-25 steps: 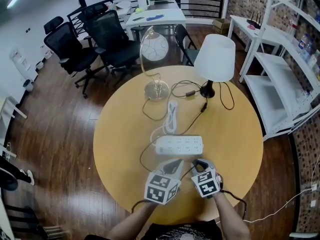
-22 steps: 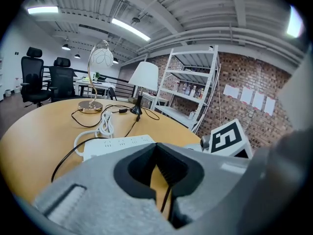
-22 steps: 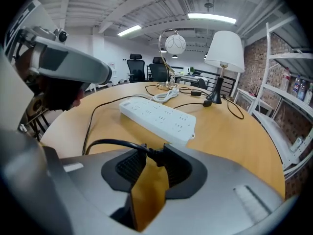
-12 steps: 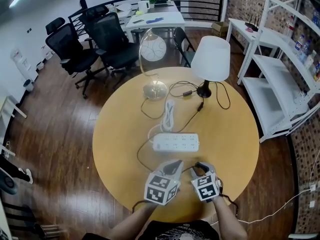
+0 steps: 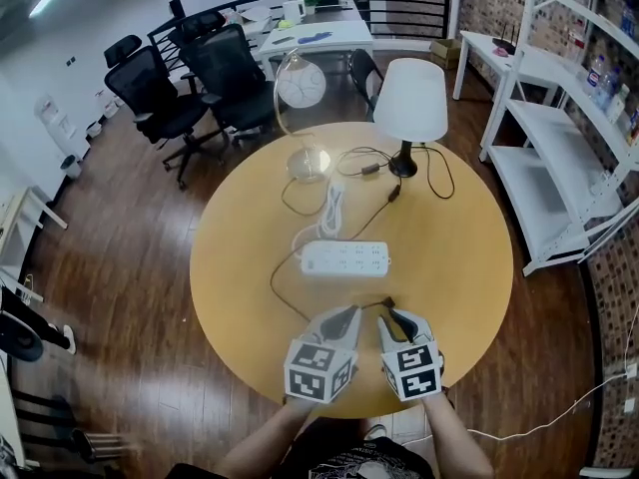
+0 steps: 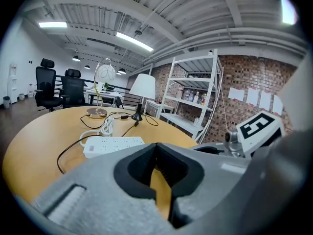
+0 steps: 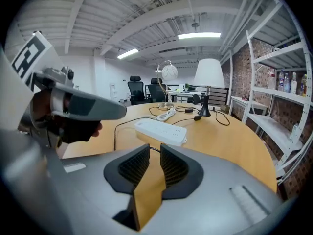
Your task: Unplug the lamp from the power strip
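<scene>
A white power strip (image 5: pixel 345 258) lies in the middle of the round yellow table (image 5: pixel 459 267); it also shows as the power strip (image 6: pixel 113 144) and the power strip (image 7: pixel 160 130). A white-shade lamp (image 5: pixel 410 100) and a gold arc lamp (image 5: pixel 308 164) stand at the far side. A thin black cord (image 5: pixel 274 285) loops from the strip's left to a black plug (image 5: pixel 387 304) lying on the table just ahead of both grippers. My left gripper (image 5: pixel 346 313) is shut and empty. My right gripper (image 5: pixel 395 316) is closing, its jaws a narrow gap apart with nothing between them.
The strip's coiled white cable (image 5: pixel 332 206) and the lamps' black cords (image 5: pixel 439 183) lie between the lamps and the strip. Black office chairs (image 5: pixel 160 98) stand beyond the table at the left, white shelving (image 5: pixel 559 148) at the right. Both grippers hover near the table's front edge.
Both grippers have drawn back toward the near table edge. The black plug, at the right gripper's jaws a second ago, now lies on the table ahead of them.
</scene>
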{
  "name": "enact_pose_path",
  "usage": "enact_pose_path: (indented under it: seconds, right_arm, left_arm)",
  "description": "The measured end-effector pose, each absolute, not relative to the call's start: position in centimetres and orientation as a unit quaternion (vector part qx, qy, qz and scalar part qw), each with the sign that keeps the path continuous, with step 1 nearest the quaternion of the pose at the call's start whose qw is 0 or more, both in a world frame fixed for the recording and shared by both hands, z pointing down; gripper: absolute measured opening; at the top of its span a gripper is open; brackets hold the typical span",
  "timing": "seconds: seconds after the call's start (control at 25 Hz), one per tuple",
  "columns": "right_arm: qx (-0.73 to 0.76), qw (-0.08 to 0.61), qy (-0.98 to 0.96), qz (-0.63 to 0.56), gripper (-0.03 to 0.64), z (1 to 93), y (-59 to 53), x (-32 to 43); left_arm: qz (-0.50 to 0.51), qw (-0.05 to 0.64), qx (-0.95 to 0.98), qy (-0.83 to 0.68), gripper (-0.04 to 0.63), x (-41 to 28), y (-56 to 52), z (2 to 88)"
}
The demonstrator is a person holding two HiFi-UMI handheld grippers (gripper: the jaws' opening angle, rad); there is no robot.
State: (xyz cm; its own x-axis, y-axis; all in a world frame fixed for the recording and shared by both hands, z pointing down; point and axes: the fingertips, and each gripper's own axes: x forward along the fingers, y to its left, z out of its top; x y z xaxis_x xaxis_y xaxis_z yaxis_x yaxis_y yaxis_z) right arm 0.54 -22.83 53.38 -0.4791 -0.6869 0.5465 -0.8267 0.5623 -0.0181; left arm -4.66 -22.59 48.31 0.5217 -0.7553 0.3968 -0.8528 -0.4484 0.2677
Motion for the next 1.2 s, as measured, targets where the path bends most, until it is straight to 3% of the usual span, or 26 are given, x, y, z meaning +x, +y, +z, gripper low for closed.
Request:
enact_pose_path:
  seconds: [0.24, 1.2]
  right_arm:
    - [0.447, 0.188, -0.864, 0.134, 0.003, 48.9, -20.0, 0.6]
    - [0.436, 0.151, -0.881, 0.108, 0.002, 43.8, -12.2, 2.5]
  left_arm:
    - [0.106, 0.188, 0.836, -0.504, 0.003, -3.8, -19.6, 47.0]
    - [0.112, 0.153, 0.831, -0.523, 0.005, -0.4, -11.8, 45.1]
